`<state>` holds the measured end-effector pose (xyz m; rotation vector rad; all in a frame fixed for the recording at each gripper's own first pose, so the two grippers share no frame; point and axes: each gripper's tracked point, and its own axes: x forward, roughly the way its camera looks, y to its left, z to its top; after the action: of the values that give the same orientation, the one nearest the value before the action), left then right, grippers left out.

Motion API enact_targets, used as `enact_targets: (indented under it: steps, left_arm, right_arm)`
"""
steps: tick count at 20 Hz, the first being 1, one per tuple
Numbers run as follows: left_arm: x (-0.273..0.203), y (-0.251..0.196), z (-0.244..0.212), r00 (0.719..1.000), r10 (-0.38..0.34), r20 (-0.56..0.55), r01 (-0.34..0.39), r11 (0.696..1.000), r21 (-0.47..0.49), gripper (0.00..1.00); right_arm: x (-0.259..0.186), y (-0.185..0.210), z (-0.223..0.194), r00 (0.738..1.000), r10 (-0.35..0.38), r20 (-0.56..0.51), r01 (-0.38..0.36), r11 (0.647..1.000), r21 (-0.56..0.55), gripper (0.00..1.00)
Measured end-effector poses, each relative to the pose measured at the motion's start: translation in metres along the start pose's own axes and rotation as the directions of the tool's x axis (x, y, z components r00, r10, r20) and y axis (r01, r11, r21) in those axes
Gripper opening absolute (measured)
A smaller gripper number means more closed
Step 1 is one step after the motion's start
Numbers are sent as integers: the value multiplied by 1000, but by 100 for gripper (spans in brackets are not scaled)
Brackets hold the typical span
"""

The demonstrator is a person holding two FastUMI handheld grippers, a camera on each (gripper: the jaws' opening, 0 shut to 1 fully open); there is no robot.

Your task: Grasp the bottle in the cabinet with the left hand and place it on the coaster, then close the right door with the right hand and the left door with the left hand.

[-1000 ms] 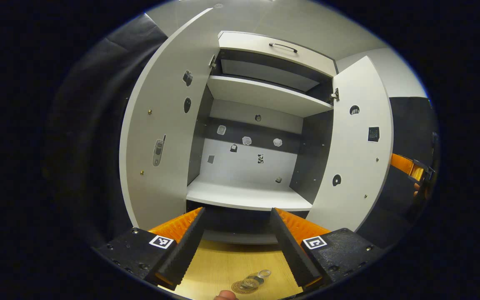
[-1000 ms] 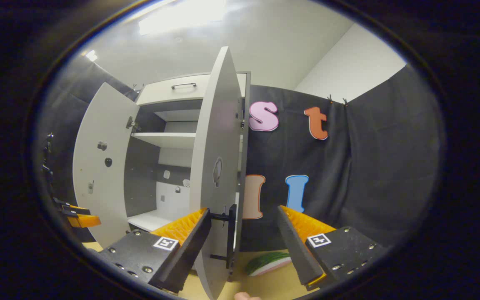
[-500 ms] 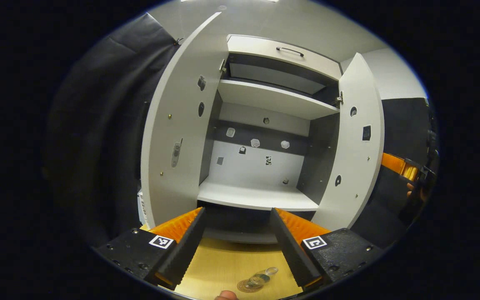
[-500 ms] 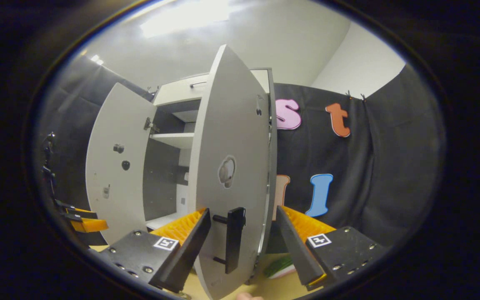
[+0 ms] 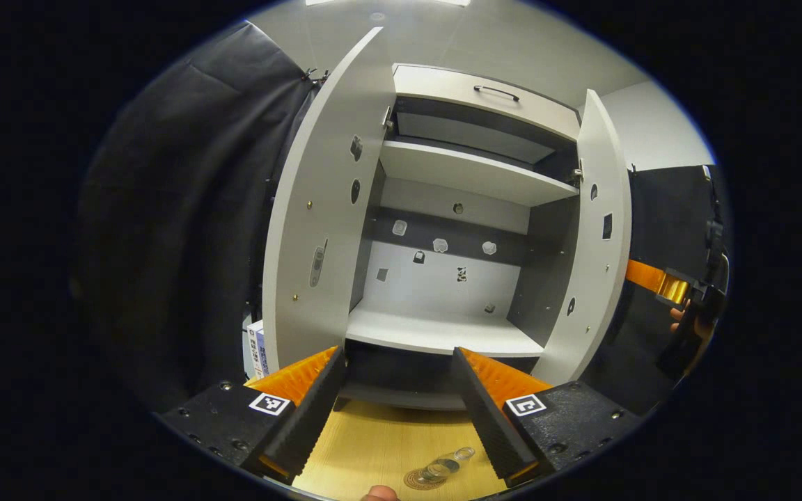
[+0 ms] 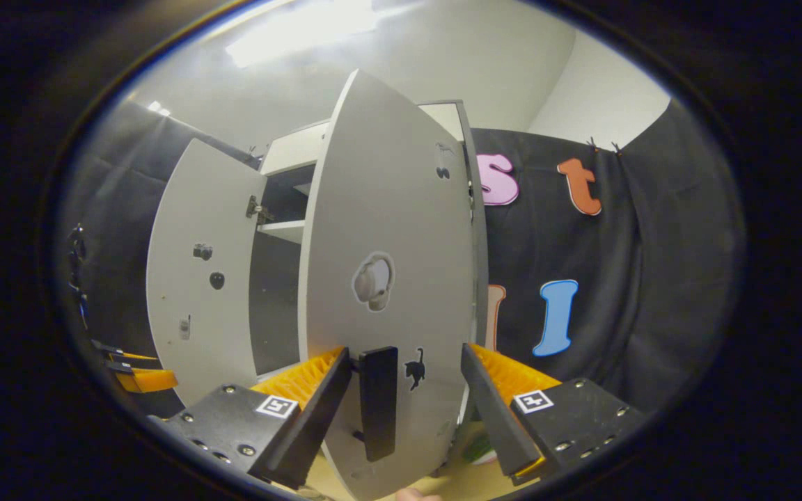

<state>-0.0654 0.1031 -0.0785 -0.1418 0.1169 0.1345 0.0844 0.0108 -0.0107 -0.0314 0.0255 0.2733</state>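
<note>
A clear bottle point(image 5: 445, 465) stands on a round coaster point(image 5: 420, 480) on the wooden table, just below and in front of my left gripper point(image 5: 395, 362), which is open with nothing between its fingers. The cabinet's lower shelf point(image 5: 443, 332) is bare. Its left door point(image 5: 317, 209) stands wide open; the right door point(image 5: 599, 236) is partly swung in. My right gripper point(image 6: 404, 356) is open against the right door's outer face point(image 6: 387, 229), the black handle point(image 6: 378, 400) standing between its fingers. That gripper point(image 5: 662, 282), held by a hand, also shows behind the right door's edge.
A small box point(image 5: 255, 348) stands on the table behind the left door. A green and white object point(image 6: 477, 449) lies on the table beyond the right door. Above the open compartment sits a drawer with a handle point(image 5: 495, 90). Black cloth hangs on both sides.
The right door has swung further toward the cabinet, my right gripper moving with it so the handle sits between its fingers. My left gripper has drifted slightly; the bottle stays on the coaster.
</note>
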Motion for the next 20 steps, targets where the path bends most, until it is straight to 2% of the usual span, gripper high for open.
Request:
enact_targets:
  steps: [1, 3, 4, 5, 10, 12, 14, 17, 20]
  left_arm:
    - [-1, 2, 0, 1000, 5, 2, -5, 1000, 2, 94]
    - [-3, 8, 1, 1000, 19, 4, -19, 1000, 6, 97]
    - [-5, 13, 1, 1000, 30, 3, -30, 1000, 7, 93]
    - [-7, 18, 2, 999, 43, 4, -43, 999, 10, 97]
    - [-19, 53, 9, 993, 121, 14, -121, 993, 12, 97]
    - [-25, 63, 10, 988, 156, 19, -156, 988, 10, 93]
    - [-30, 77, 13, 982, 187, 28, -187, 982, 5, 97]
    - [-32, 96, 12, 972, 234, 31, -234, 972, -3, 93]
    - [-34, 112, 14, 963, 267, 36, -266, 964, -13, 97]
  right_arm:
    - [3, 2, 0, 1000, 0, 5, 0, 1000, 0, 93]
    - [12, 11, -3, 1000, 12, -1, -12, 1000, 11, 99]
    - [15, 16, -5, 1000, 16, -4, -16, 1000, 16, 97]
    - [21, 20, -5, 1000, 22, -4, -22, 1000, 20, 99]
    - [46, 40, -15, 999, 47, -16, -46, 996, 76, 99]
    - [57, 48, -18, 998, 53, -24, -50, 994, 96, 99]
    - [67, 56, -19, 999, 47, -20, -45, 995, 84, 99]
    - [80, 64, -21, 999, 39, -13, -38, 997, 65, 99]
    - [92, 71, -26, 999, 48, -19, -46, 995, 92, 99]
